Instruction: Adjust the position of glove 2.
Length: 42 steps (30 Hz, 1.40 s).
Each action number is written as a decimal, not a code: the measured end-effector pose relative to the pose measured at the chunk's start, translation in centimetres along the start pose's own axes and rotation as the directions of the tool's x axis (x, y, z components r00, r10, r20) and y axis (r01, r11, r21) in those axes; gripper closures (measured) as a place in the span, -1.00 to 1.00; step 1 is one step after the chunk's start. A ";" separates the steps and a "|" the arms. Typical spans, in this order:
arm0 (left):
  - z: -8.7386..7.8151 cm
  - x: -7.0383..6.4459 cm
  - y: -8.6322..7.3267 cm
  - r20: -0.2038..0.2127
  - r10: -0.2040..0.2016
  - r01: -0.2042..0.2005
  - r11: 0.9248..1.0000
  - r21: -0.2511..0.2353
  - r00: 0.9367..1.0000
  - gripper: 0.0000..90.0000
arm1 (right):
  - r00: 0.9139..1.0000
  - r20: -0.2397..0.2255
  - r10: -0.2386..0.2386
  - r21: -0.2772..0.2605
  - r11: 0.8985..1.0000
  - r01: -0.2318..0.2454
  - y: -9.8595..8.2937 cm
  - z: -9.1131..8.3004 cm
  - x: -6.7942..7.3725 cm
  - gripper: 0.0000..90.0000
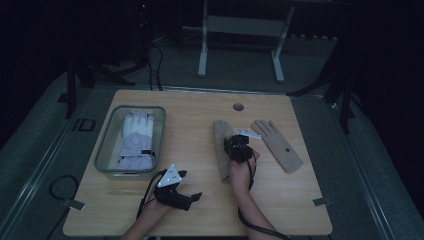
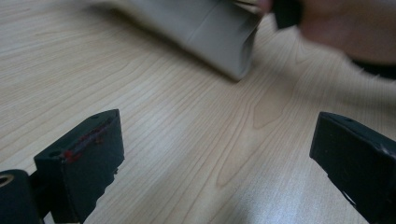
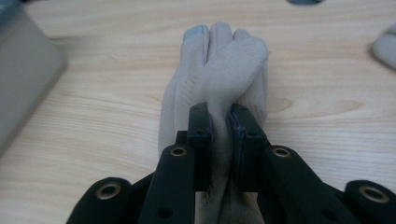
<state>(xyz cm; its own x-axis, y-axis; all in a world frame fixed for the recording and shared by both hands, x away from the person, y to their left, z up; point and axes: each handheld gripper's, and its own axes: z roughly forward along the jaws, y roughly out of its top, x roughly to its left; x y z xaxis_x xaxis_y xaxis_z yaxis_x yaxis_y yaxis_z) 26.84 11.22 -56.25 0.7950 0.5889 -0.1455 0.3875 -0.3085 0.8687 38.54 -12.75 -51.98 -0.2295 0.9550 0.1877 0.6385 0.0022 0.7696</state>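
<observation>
Mid-table | R claw (image 3: pixel 223 135) pinching beige glove (image 3: pixel 219 79) | L claw (image 2: pixel 210 158) wide, bare wood ahead

Clear bin (image 1: pixel 107 145) near tabletop (image 1: pixel 190 200) left edge, white-and-lilac padded glove (image 1: pixel 136 140) inside. Round hole (image 1: pixel 238 107) near far edge.

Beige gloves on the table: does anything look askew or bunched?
Yes. The right gripper pinches a fold of the nearer beige glove, so its fabric twists upward instead of lying flat. The other beige glove lies flat, angled away from it.
</observation>
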 end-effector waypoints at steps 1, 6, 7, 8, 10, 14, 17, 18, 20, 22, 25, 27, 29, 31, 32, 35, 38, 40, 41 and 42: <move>0.0 0.0 0.0 0.001 0.002 -0.002 1.000 0.000 1.000 -0.94 | 1.000 0.020 -0.016 0.010 1.000 0.016 -0.2 0.6 0.2 0.78; -0.1 0.0 0.0 0.006 0.004 -0.004 1.000 -0.005 1.000 -0.94 | 0.998 0.038 -0.047 0.062 0.997 0.044 -1.4 2.8 0.2 0.67; -0.1 0.0 0.0 0.007 0.005 -0.005 1.000 -0.005 1.000 -0.94 | 0.998 0.036 -0.052 0.080 0.996 0.049 -1.6 3.2 0.1 0.59; -0.1 0.1 0.0 0.007 0.005 -0.005 1.000 -0.005 1.000 -0.94 | 0.998 0.028 -0.052 0.091 0.995 0.049 -1.8 3.4 0.0 0.53; 0.0 0.0 -0.1 0.008 0.005 -0.005 1.000 -0.004 1.000 -0.94 | 0.998 0.025 -0.063 0.085 0.995 0.060 -2.0 3.4 0.0 0.46; 0.0 -0.1 -0.1 0.008 0.014 -0.014 1.000 0.000 1.000 -0.94 | 0.998 0.012 -0.060 0.084 0.995 0.059 -1.5 2.9 -0.2 0.33; 0.1 -0.2 -0.1 0.007 0.019 -0.019 1.000 0.003 1.000 -0.94 | 0.998 -0.003 -0.067 0.074 0.995 0.067 -0.8 2.0 -0.7 0.29; 0.1 -0.1 -0.1 0.009 0.019 -0.019 1.000 0.005 1.000 -0.94 | 0.997 -0.002 -0.076 0.064 0.995 0.076 -0.5 1.7 -0.9 0.27; 0.1 -0.1 -0.1 0.011 0.016 -0.016 1.000 0.003 1.000 -0.94 | 0.995 -0.015 -0.098 0.065 0.993 0.099 0.1 1.0 -1.6 0.25; 0.1 -0.1 -0.1 0.013 0.013 -0.013 1.000 0.002 1.000 -0.94 | 0.992 -0.033 -0.118 0.058 0.991 0.120 0.6 0.4 -2.5 0.20; 0.1 0.0 -0.1 0.013 0.008 -0.008 1.000 0.004 1.000 -0.94 | 0.988 -0.051 -0.149 0.072 0.986 0.152 1.3 -0.3 -3.9 0.19; 0.0 -0.1 -0.1 0.016 0.006 -0.006 1.000 0.001 1.000 -0.94 | 0.980 -0.051 -0.191 0.080 0.978 0.195 1.5 -0.7 -4.7 0.20; -0.1 -0.1 -0.2 0.017 0.003 -0.003 1.000 0.001 1.000 -0.94 | 0.971 -0.074 -0.228 0.076 0.969 0.233 1.7 -1.1 -5.7 0.20; -0.1 -0.1 -0.2 0.017 0.002 -0.002 1.000 -0.001 1.000 -0.94 | 0.963 -0.069 -0.260 0.072 0.962 0.265 1.8 -1.6 -7.0 0.20; -0.1 -0.1 -0.2 0.018 0.005 -0.005 1.000 0.002 1.000 -0.94 | 0.962 -0.080 -0.261 0.070 0.961 0.267 1.9 -1.7 -7.5 0.20; -0.1 -0.2 -0.2 0.017 0.003 -0.003 1.000 -0.005 1.000 -0.94 | 0.957 -0.075 -0.280 0.055 0.957 0.285 2.2 -2.1 -9.6 0.20; 0.0 -0.2 -0.2 0.019 0.003 -0.003 1.000 -0.002 1.000 -0.94 | 0.954 -0.056 -0.295 0.044 0.954 0.297 2.5 -2.3 -11.0 0.27; -0.1 -0.2 -0.2 0.019 0.000 0.000 1.000 -0.004 1.000 -0.94 | 0.961 -0.046 -0.271 0.024 0.962 0.272 3.5 -2.5 -13.4 0.27; -0.1 -0.2 -0.2 0.019 0.000 0.000 1.000 -0.008 1.000 -0.94 | 0.961 -0.034 -0.273 0.022 0.961 0.274 3.7 -2.6 -14.2 0.27; -0.2 -0.2 -0.3 0.019 0.001 -0.001 1.000 -0.009 1.000 -0.94 | 0.962 -0.025 -0.271 0.024 0.962 0.272 4.0 -2.6 -14.9 0.28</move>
<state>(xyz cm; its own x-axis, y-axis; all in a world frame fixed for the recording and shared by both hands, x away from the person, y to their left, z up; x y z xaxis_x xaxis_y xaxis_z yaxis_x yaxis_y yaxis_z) 26.50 11.30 -56.37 0.8042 0.5740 -0.1540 0.3829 -0.3021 0.8730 42.61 -27.76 -50.13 -0.4125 0.9109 -0.0125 0.5698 0.2687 0.7766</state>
